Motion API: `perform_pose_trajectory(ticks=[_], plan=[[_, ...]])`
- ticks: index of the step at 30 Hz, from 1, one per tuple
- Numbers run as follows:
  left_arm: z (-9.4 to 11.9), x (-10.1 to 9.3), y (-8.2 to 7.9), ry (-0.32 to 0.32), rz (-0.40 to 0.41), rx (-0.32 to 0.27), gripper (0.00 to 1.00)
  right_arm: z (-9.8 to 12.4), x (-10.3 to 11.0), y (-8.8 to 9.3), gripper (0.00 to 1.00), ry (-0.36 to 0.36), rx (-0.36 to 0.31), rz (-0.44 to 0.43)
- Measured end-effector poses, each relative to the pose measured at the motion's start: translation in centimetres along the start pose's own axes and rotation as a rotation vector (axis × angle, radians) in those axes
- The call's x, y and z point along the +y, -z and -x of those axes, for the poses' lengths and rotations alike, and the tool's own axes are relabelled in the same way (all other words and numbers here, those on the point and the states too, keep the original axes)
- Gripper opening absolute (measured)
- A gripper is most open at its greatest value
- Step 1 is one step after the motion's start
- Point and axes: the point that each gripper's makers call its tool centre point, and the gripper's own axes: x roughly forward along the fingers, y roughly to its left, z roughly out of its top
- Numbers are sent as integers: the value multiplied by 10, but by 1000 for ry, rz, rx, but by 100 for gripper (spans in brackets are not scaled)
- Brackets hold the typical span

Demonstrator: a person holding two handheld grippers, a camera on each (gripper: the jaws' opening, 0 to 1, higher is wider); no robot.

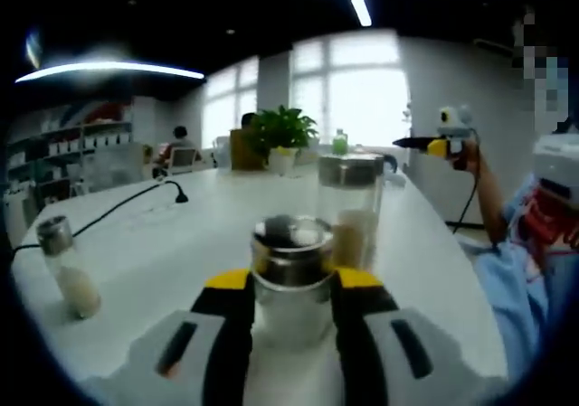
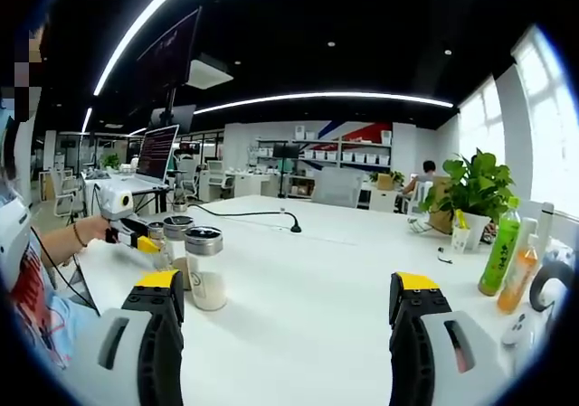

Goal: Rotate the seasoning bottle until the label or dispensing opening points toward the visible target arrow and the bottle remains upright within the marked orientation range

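**Left gripper clamps a seasoning bottle on the white table**

In the left gripper view, the left gripper (image 1: 291, 302) has its yellow-tipped jaws pressed against both sides of a glass seasoning bottle (image 1: 291, 279) with a metal cap, standing upright on the white table (image 1: 181, 243). Just behind it stands a taller bottle (image 1: 351, 212) holding beige powder. A third bottle (image 1: 65, 266), with pale grains at its bottom, stands well apart to the left.

In the right gripper view, the right gripper (image 2: 288, 311) hangs released, its jaws wide apart with nothing between them. A green drink bottle (image 2: 499, 248) and an orange one (image 2: 518, 270) stand beside a potted plant (image 2: 470, 189). A black cable (image 2: 244, 213) crosses the table; shelves and windows line the office.
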Motion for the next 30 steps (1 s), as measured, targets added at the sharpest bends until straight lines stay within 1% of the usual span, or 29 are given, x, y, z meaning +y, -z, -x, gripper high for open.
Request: perform_pose_trajectory(ticks=[6,11,13,15,16,17,19,20,21,23,25,27,28,30], plan=[[1,-2,0,33,-10,-1,35,-1,0,3,98,-1,15,-9],[1,-3,0,36,-6,-2,35,0,-1,3,98,1,13,-6],[2,-2,0,33,8,8,35,0,-1,3,98,1,14,-8],[3,-2,0,29,5,16,36,0,-1,3,98,1,13,-8],[4,-2,0,25,2,21,39,0,-1,3,98,0,15,-6],[5,-2,1,16,2,29,45,0,-1,4,98,0,17,-6],[9,5,3,-44,27,49,59,0,-1,3,98,0,15,-7],[11,4,2,-51,22,48,60,0,0,3,98,0,16,-7],[15,4,-3,-77,2,28,59,0,0,3,98,0,16,-6],[20,4,-6,-122,-15,27,60,0,0,4,98,-1,17,-7],[26,4,-10,-177,-8,7,63,-1,0,4,98,-2,19,-10],[33,4,-16,-238,-26,-22,62,0,0,4,98,-2,19,-8],[36,5,-18,-269,-24,-34,62,0,-1,4,98,0,18,-9],[41,4,-19,-314,8,-35,60,0,-2,4,98,4,18,-10]])
